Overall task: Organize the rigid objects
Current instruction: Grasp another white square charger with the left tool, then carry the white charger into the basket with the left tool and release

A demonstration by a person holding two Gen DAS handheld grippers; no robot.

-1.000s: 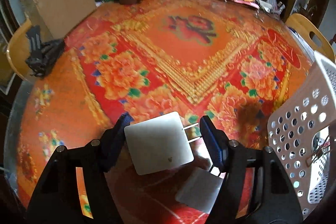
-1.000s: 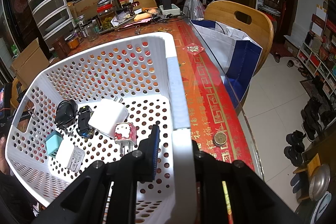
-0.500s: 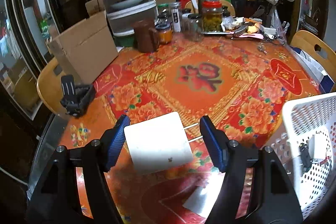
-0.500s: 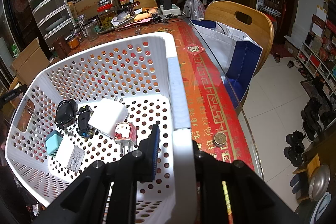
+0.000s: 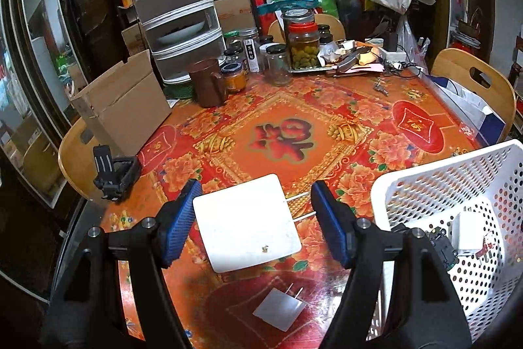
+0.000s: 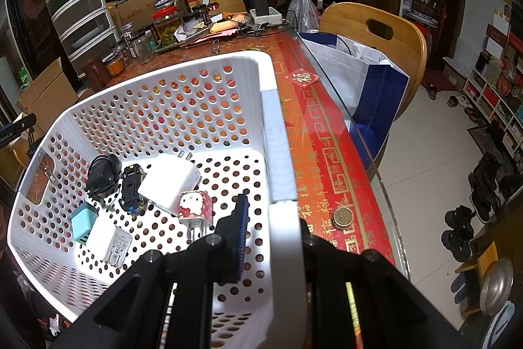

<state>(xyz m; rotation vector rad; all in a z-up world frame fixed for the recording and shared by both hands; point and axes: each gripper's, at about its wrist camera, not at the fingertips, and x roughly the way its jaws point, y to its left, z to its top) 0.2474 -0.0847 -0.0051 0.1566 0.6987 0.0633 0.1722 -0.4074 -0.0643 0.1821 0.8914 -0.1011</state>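
My left gripper point(image 5: 253, 226) is shut on a flat white square charger point(image 5: 245, 226) with two metal prongs pointing right. It holds the charger in the air above the red flowered tablecloth, left of the white perforated basket point(image 5: 457, 172). The charger's reflection point(image 5: 280, 309) shows on the glossy table below. My right gripper point(image 6: 271, 237) is shut on the basket's right rim point(image 6: 278, 185). Inside the basket lie a white charger point(image 6: 170, 182), a Hello Kitty plug point(image 6: 196, 210), a black toy car point(image 6: 130, 187), a black adapter point(image 6: 103, 174), a light-blue plug point(image 6: 83, 223) and a small white charger point(image 6: 112, 246).
Jars point(image 5: 304, 44), a brown mug point(image 5: 209, 84), a stack of drawers point(image 5: 173, 22) and a cardboard box point(image 5: 124, 107) stand at the table's far side. A black holder point(image 5: 114, 172) sits at the left edge. A coin point(image 6: 342, 216) lies by the right edge, with a wooden chair point(image 6: 379, 35) beyond.
My left gripper has lifted the white charger well above the table and tilted up, so the basket's inside now shows. My right gripper and the basket have not moved.
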